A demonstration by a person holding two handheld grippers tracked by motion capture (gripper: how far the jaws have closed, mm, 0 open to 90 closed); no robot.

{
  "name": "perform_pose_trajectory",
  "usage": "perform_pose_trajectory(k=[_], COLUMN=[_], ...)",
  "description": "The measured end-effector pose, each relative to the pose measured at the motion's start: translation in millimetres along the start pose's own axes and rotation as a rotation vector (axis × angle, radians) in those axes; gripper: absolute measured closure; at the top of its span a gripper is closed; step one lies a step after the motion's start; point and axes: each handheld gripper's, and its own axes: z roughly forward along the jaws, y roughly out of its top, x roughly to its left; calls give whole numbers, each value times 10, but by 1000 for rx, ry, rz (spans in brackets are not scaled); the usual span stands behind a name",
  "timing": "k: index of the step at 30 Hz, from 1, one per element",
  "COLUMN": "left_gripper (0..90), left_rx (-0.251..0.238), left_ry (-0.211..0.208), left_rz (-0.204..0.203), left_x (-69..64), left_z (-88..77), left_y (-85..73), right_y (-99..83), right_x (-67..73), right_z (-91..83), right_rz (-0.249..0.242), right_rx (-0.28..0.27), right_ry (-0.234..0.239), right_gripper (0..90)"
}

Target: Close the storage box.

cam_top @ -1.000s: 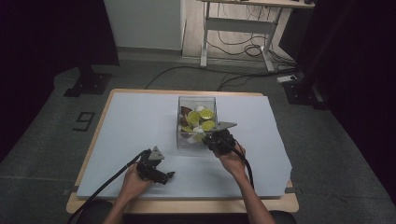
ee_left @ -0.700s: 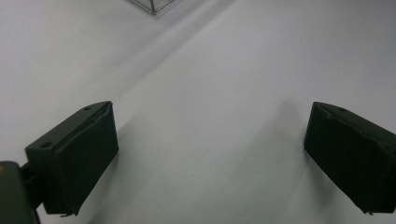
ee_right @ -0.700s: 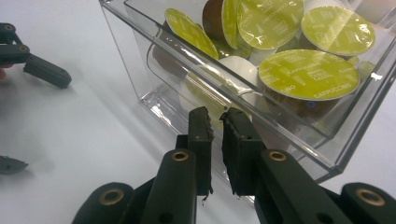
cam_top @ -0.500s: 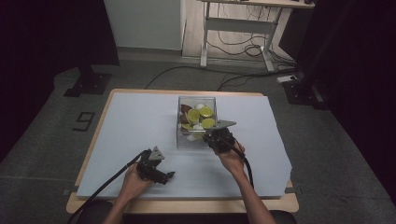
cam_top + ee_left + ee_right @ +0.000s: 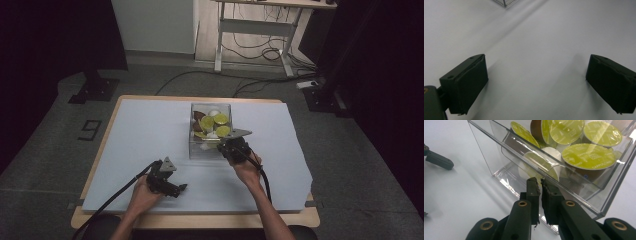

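White table (image 5: 140, 130) bears clear box (image 5: 499, 152), right tongs (image 5: 540, 182) pinching its near wall.

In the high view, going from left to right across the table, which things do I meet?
left gripper → clear box of coffee capsules → right gripper, closed on the near wall of the box, its body to the right of that wall.

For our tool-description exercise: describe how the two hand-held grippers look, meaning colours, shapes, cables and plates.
Both are black. The left gripper and the right gripper each carry a grey three-cornered plate and trail a black cable. The fingers are blocky, dark pads. Forearms are bare, without sleeves.
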Motion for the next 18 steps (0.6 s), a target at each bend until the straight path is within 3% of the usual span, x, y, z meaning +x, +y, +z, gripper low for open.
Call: perform_pose_trajectory(k=[9,15,18], left_gripper=[40,40,41], left_rx=[1,4,4], left_ry=[-1,1,3], left_rz=[-2,-5,-4], left_x=[2,5,3], left_z=[1,0,1], left_y=[0,0,-1], right_y=[-2,0,-1], right_x=[2,20,44], right_z=[-5,-21,-35], right_rz=[-2,-19,-38], right_rx=[0,8,16], right_ry=[6,32,43], right_gripper=[822,694,588])
